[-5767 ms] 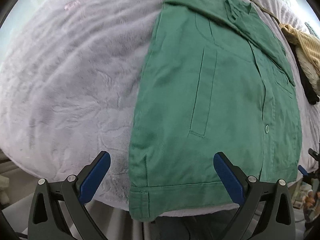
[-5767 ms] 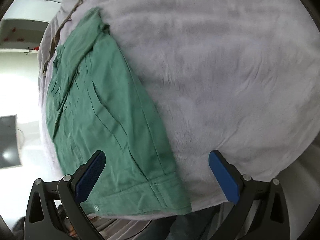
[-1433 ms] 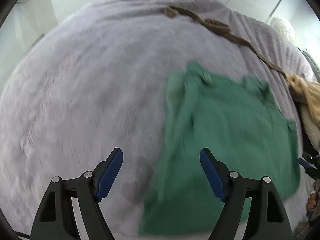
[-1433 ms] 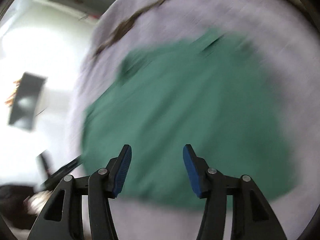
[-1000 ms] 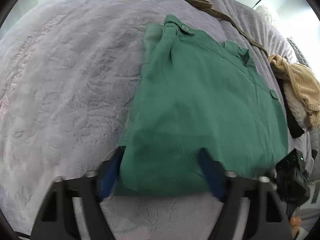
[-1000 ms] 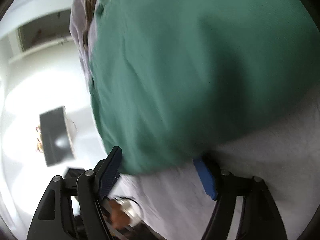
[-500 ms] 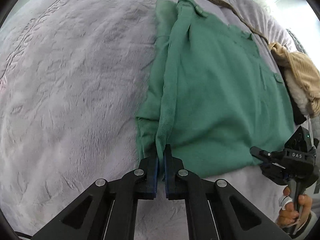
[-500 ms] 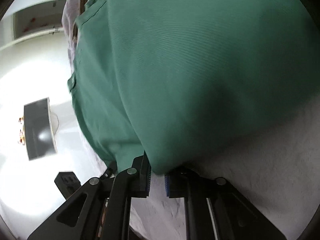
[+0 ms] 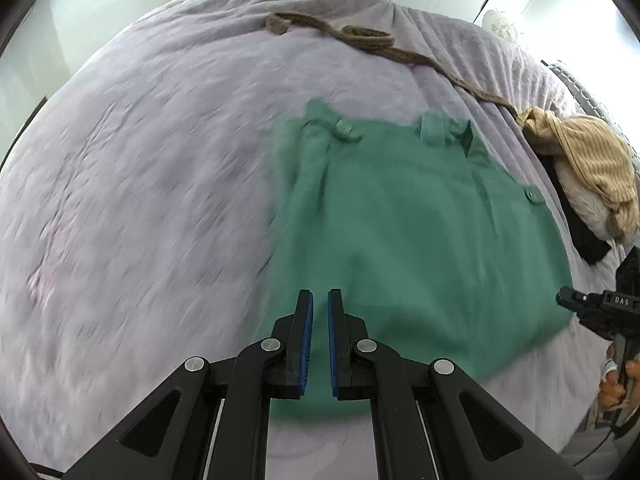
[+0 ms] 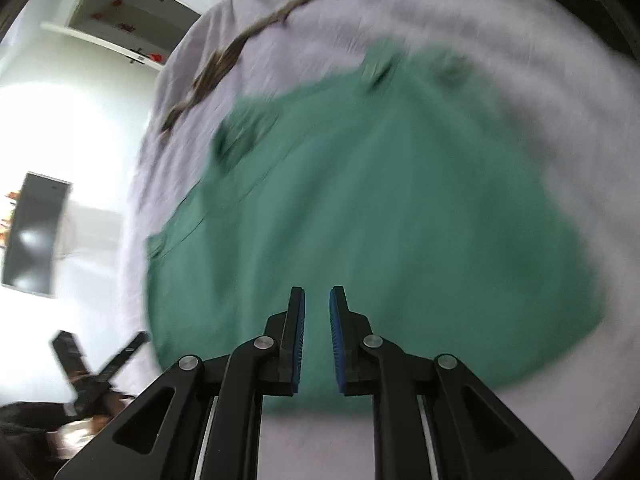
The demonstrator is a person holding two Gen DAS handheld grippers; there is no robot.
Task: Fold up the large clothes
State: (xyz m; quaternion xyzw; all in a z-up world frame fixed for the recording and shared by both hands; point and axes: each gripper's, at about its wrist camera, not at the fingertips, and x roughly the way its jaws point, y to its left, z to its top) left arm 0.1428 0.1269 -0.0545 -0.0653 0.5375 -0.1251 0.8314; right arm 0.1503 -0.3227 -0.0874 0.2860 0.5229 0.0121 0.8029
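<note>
A lilac plush blanket (image 9: 140,184) bears the folded green garment (image 9: 412,240), a brown cord (image 9: 360,38) and a tan sweater (image 9: 592,156).

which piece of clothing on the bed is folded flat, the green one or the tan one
The green garment, spread as a neat flat rectangle mid-bed. The tan ribbed garment sits bunched in a heap at the bed's right edge.

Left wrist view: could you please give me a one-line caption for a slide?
Left gripper, nearly closed and empty, above a folded green shirt on a lilac blanket.
</note>
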